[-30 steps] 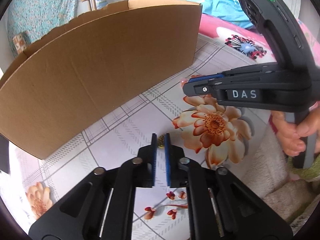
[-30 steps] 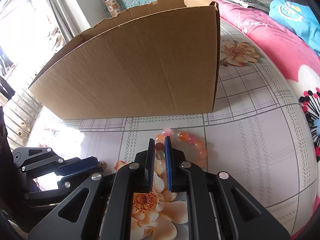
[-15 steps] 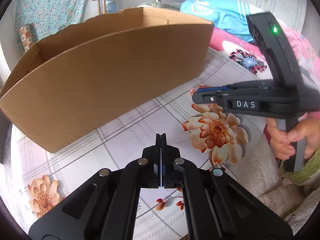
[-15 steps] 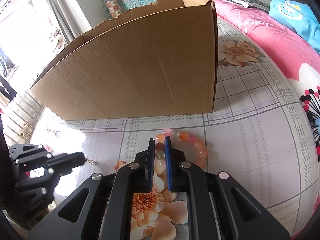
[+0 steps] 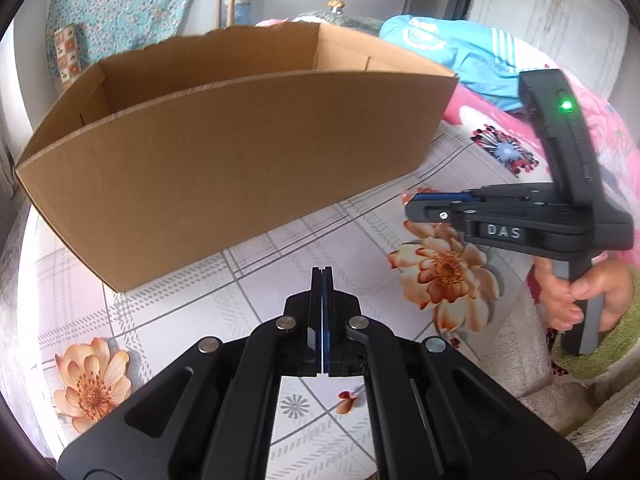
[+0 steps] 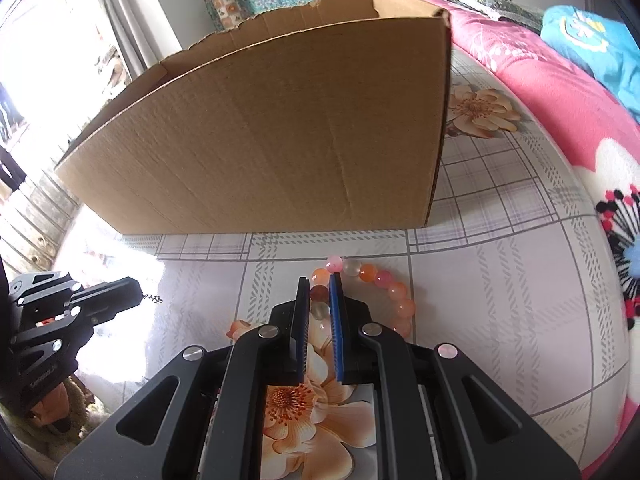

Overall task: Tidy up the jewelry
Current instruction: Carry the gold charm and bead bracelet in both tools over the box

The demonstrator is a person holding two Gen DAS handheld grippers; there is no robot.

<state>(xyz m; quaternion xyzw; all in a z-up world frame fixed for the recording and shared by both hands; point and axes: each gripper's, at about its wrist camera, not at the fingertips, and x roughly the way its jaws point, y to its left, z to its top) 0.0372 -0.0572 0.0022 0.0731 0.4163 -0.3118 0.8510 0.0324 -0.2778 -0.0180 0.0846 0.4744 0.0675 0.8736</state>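
Your left claw point(image 5: 321, 276) pinches a tiny chain point(image 6: 154, 298); lift it over the box point(image 5: 224, 184). Your right claw point(image 6: 319, 294) pinches the bracelet point(image 6: 384, 284).

Bright daylight. In the right wrist view, window point(image 6: 48, 92) left of the cardboard box point(image 6: 280, 140) is overexposed; strong glare washes out the tablecloth point(image 6: 500, 300) below the box's left corner. Shadows soft. Fisheye bends the box edges; dark vignette at corners. Box rim slightly blurred in the left wrist view.
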